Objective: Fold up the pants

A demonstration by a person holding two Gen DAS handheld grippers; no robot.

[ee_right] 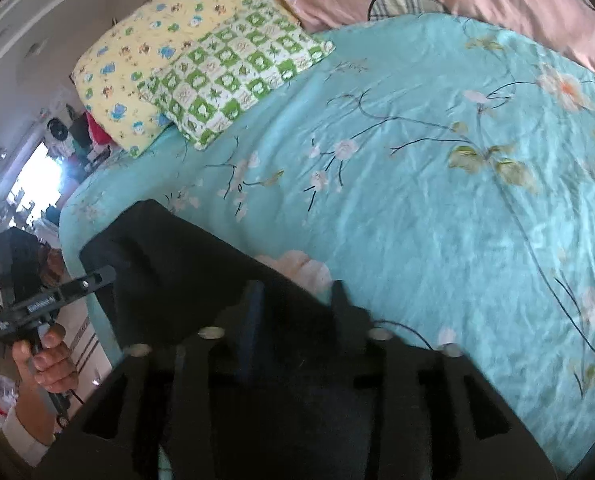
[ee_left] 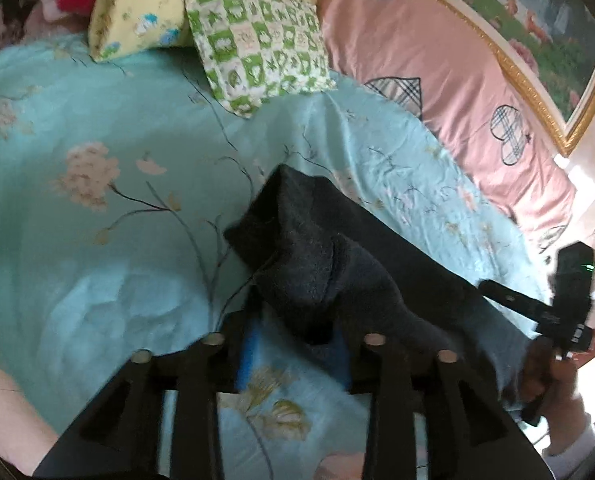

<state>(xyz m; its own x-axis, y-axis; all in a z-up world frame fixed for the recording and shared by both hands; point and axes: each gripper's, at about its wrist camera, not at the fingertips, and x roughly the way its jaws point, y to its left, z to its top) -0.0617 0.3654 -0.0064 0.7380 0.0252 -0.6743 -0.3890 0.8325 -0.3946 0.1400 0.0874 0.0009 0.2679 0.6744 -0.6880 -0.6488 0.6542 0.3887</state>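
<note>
Dark grey pants (ee_left: 309, 264) lie folded in a band on the teal flowered bedsheet (ee_left: 97, 240). My left gripper (ee_left: 303, 320) is open at one end of the band. A fold of cloth hangs between its blue pads (ee_left: 247, 354), and sheet shows in the gap below. A hand (ee_left: 553, 368) at the right edge holds the other tool against the far end. In the right wrist view my right gripper (ee_right: 297, 292) is open, with the pants (ee_right: 185, 264) spread under and between its fingers. The other hand (ee_right: 45, 356) is at the lower left.
A yellow pillow (ee_left: 137, 8) and a green checked pillow (ee_left: 257, 48) lie at the head of the bed. A pink quilt (ee_left: 437, 60) runs along the wall under a gold-framed picture (ee_left: 545, 28). The bed's edge (ee_right: 73, 240) drops to the floor on the left.
</note>
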